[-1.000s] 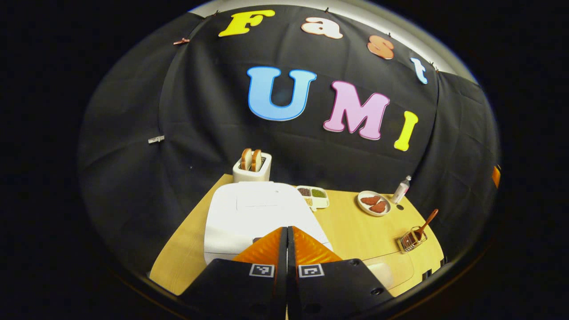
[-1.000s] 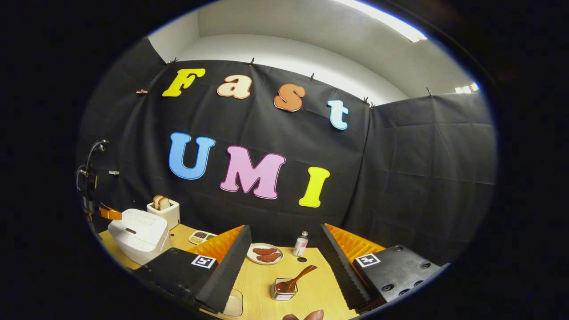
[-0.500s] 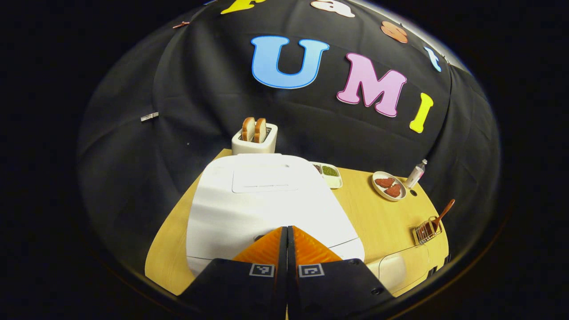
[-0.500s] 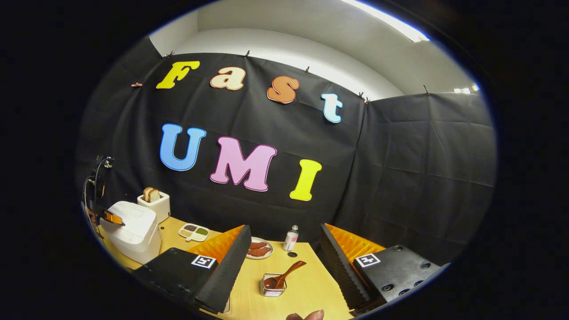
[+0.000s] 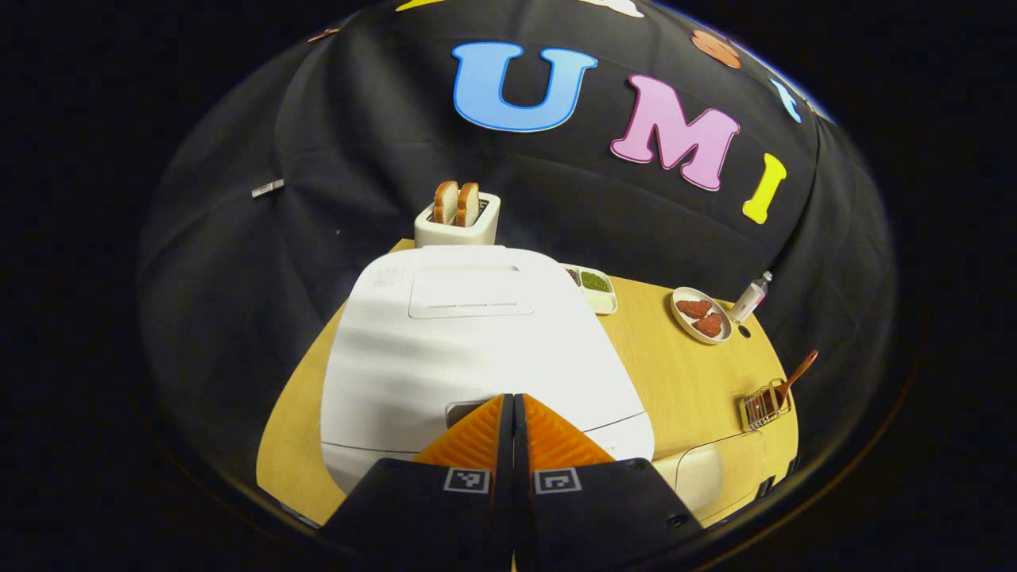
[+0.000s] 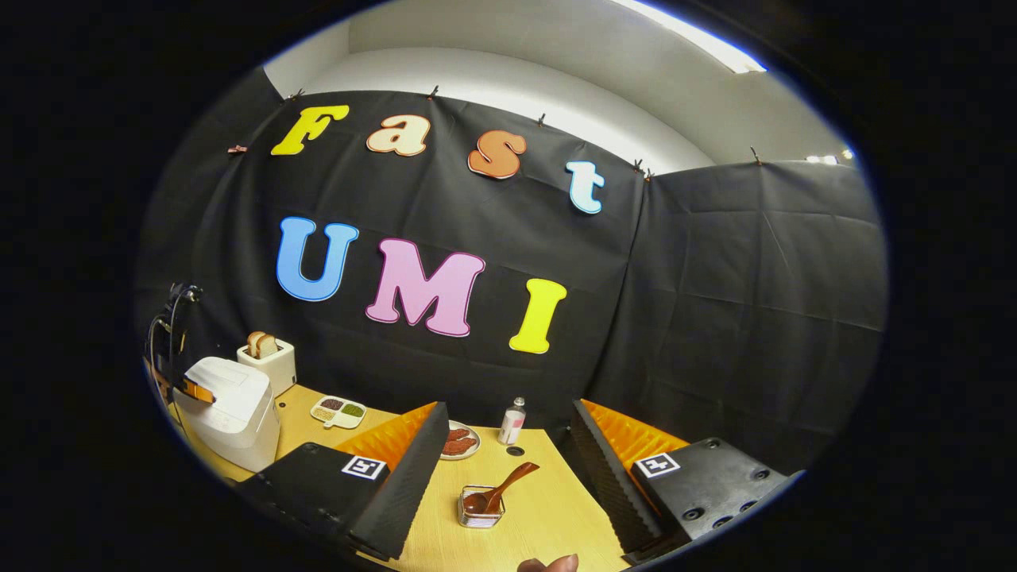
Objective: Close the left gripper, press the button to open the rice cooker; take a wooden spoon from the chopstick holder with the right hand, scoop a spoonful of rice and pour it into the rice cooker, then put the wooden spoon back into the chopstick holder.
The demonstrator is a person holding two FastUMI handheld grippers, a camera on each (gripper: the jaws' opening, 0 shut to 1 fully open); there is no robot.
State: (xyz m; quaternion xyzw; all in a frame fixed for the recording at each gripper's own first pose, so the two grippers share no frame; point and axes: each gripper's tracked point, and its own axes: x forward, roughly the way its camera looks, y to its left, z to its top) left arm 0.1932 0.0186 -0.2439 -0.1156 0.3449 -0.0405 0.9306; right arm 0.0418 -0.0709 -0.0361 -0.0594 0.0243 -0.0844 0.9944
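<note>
Left tool [image 5: 513, 397] closer onto rice cooker [image 5: 469, 334] button

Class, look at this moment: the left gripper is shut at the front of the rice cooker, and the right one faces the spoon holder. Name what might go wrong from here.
1. The shut left gripper sits at the rice cooker front; its tips may miss the button, leaving the lid closed.
2. The wooden spoon leans loosely in the small chopstick holder; the open right gripper could tip the holder when pulling it out.

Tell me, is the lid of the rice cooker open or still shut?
Shut. In the left gripper view the rice cooker has its lid lying flat on the body, and the closed left gripper points at its front edge.
</note>
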